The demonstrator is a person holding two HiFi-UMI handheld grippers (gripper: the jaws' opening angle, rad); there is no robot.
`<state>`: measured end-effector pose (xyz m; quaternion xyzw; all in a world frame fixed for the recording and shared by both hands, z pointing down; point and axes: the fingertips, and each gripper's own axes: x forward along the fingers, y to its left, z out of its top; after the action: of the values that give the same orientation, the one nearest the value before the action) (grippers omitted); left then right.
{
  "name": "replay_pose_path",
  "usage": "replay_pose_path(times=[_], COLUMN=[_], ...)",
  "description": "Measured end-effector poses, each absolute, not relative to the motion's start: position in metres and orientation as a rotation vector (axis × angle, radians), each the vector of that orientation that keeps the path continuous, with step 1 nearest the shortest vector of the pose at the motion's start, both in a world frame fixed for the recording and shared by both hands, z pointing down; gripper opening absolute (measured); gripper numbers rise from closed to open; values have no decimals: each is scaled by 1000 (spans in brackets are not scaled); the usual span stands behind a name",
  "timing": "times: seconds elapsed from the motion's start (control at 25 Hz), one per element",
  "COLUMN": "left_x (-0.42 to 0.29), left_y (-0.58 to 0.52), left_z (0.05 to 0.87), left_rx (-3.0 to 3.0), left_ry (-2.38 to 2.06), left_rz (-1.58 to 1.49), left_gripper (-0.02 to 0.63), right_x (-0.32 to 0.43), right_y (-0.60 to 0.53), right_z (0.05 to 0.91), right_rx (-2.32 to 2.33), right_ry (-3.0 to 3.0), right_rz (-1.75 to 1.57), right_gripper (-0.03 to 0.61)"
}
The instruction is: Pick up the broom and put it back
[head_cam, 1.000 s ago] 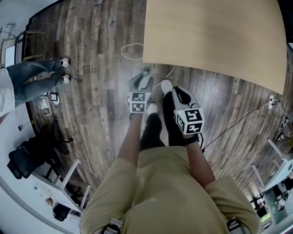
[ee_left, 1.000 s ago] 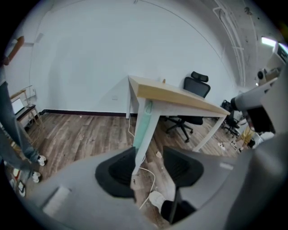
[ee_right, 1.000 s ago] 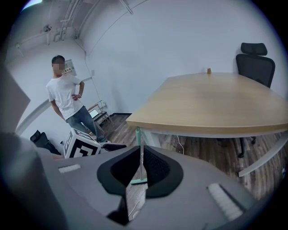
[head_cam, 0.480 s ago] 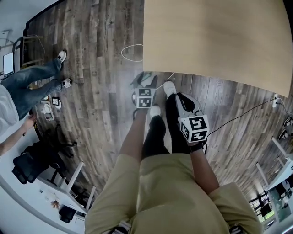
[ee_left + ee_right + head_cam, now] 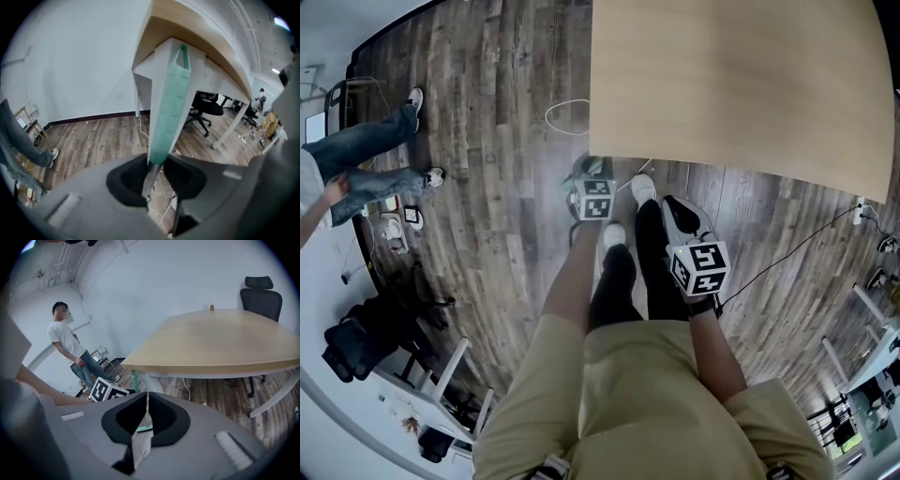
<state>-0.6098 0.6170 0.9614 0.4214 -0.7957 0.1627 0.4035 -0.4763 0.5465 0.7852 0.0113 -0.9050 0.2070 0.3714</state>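
Mint-green plastic grip and metal shaft mark the broom point(image 5: 169, 108), which stands nearly upright at the corner of the light wooden table point(image 5: 731, 75). Jaws of the left gripper point(image 5: 155, 165), just closing, clamp its shaft. Jaws of the right gripper point(image 5: 146, 401) stand nearly together, empty.

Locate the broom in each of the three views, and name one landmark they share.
Head view: broom near centre, at the near left corner of the wooden table.
Left gripper view: centre, its green handle rising from the jaws of the left gripper, which have just been closing on it.
Right gripper view: left of centre, under the table edge.
Shared landmark: the wooden table.
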Motion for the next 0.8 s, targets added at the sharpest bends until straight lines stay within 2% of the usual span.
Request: replay_pose_path(times=[0.52, 0.8], left_x=[-580, -561], left_y=[678, 709], left_z=[919, 867], left_rx=[1038, 1059], left_ry=[-1981, -2043], left_rz=[461, 409], left_gripper=[87, 83], right_x=[-484, -480], right_y=[573, 592], right_z=[731, 690], right_rx=[-5, -26], right_ry=[-2411, -2484], right_rz=[488, 427], right_gripper=[13, 6])
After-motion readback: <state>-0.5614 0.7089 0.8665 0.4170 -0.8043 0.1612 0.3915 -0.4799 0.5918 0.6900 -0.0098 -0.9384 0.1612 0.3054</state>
